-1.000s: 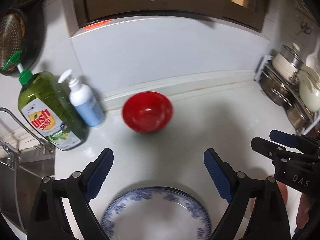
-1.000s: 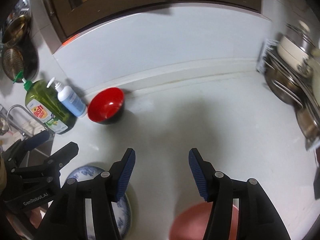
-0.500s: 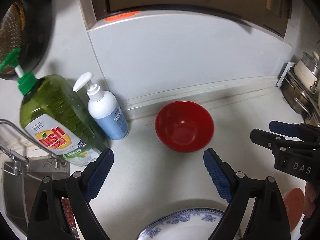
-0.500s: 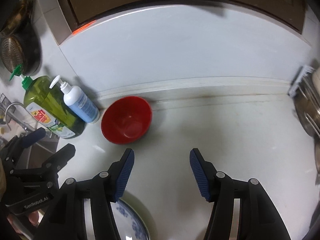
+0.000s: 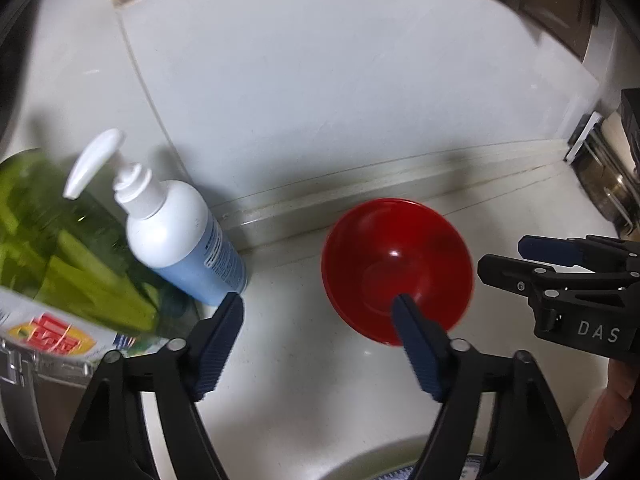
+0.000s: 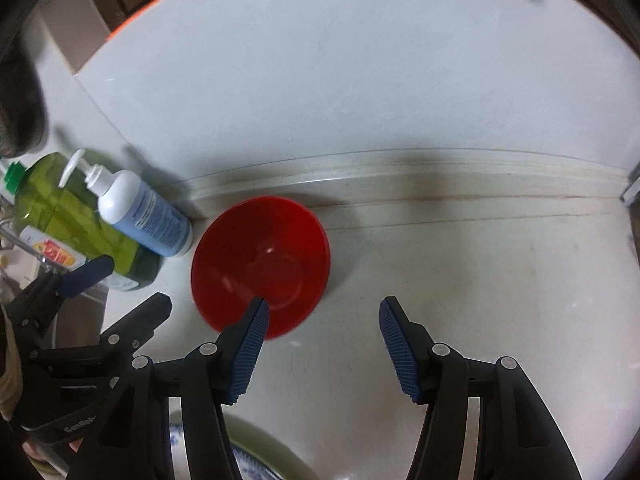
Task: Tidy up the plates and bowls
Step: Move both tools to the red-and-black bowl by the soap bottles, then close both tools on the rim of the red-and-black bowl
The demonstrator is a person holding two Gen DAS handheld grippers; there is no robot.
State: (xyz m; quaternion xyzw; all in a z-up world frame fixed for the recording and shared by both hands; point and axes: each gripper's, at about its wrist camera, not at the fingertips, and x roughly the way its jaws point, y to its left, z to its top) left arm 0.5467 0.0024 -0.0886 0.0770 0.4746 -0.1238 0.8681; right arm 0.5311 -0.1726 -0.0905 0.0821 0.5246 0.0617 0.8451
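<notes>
The fingers of the left gripper (image 5: 318, 304) stand apart with nothing between them but bare counter (image 5: 300, 380); they have just been closing in. The right finger's blue pad overlaps the near rim of the red bowl (image 5: 396, 268) in the left wrist view, though I cannot tell whether it touches. The right gripper (image 6: 322, 310) also has its fingers spread and empty, its left pad over the near rim of the red bowl in its own view.

The red bowl sits upright and empty on the white counter, close to the raised back ledge. Just to the left of the bowl stands a white-and-blue pump bottle (image 5: 182, 236); its small print is too fine to read. Beyond that, farther left of the bowl, is a green dish soap bottle (image 5: 60, 264) with a red and yellow label, its lettering blurred.

The right gripper's body, right of the bowl in the left wrist view, reads "DAS". The left gripper's body, seen from the right wrist, bears partly legible writing beginning "Gen". Nearer than the bowl, a blue-patterned plate (image 6: 240, 460) peeks in at the bottom edge.
</notes>
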